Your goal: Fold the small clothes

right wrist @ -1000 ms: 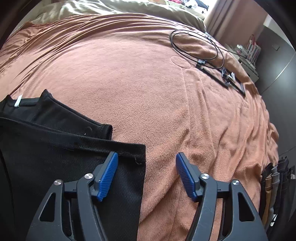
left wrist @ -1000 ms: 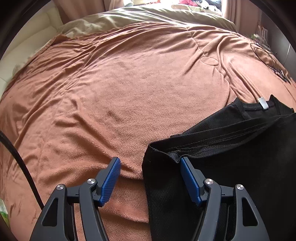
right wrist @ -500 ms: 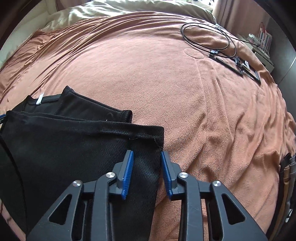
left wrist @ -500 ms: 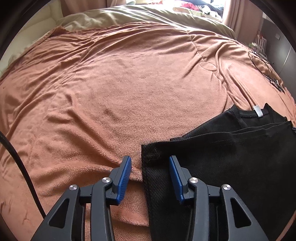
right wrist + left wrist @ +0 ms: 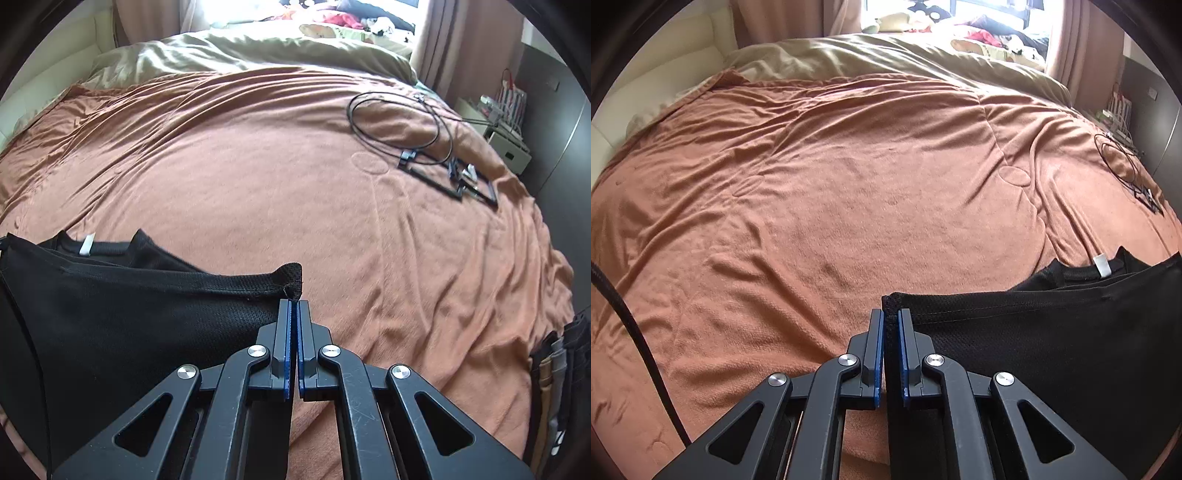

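A black mesh garment (image 5: 1052, 332) with a white neck tag lies on an orange-brown bedspread (image 5: 831, 192). My left gripper (image 5: 891, 314) is shut on the garment's near left corner, which pokes up just past the blue pads. In the right wrist view the same garment (image 5: 129, 314) fills the lower left. My right gripper (image 5: 294, 302) is shut on its near right corner, and a bunched tip of cloth sticks out above the pads. The hem hangs taut between both grips, lifted a little off the bedspread (image 5: 258, 177).
A coiled black cable and a flat black frame (image 5: 450, 173) lie on the bed at the far right. An olive duvet (image 5: 886, 55) is piled at the bed's far end. A thick black cord (image 5: 631, 332) crosses the left edge. Folded clothes (image 5: 557, 369) hang off the bed's right side.
Both grippers went from wide open astride the garment's near corners to shut on them. Both have risen, lifting the hem, and the views now reach the window.
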### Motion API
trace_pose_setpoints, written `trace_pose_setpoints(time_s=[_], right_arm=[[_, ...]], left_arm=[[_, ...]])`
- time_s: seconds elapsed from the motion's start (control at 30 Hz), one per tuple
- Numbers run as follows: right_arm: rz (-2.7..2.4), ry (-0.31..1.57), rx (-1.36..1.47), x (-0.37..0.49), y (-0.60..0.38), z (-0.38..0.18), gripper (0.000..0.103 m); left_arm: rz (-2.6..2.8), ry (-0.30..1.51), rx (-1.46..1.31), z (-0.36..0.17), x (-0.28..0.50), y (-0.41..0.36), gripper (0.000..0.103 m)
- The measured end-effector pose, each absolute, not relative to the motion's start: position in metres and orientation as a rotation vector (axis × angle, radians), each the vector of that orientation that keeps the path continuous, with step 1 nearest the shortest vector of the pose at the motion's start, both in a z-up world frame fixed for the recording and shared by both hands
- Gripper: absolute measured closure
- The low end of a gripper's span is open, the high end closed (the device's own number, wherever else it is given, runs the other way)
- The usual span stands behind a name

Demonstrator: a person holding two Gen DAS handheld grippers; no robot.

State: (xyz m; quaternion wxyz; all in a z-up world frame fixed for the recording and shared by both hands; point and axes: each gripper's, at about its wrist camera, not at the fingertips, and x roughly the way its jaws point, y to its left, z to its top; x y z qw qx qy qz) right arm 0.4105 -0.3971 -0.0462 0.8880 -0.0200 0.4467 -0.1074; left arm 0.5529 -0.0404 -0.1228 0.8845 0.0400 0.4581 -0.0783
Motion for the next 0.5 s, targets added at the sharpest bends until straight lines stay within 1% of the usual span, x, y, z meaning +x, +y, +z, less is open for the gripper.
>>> trace_pose_setpoints(time_s=[0.23,0.5], right_arm=[[-0.252,0.922,-0.058,0.426,-0.392,-0.050,0.103],[-0.290,0.927,-0.096,0.456,-0.391,-0.062,0.103]], left_arm=[[-0.134,0.924,0.094,-0.118,0.570,-0.044,0.095],[-0.097,0.928,0.115,-0.131,0.588,-0.048,0.094]])
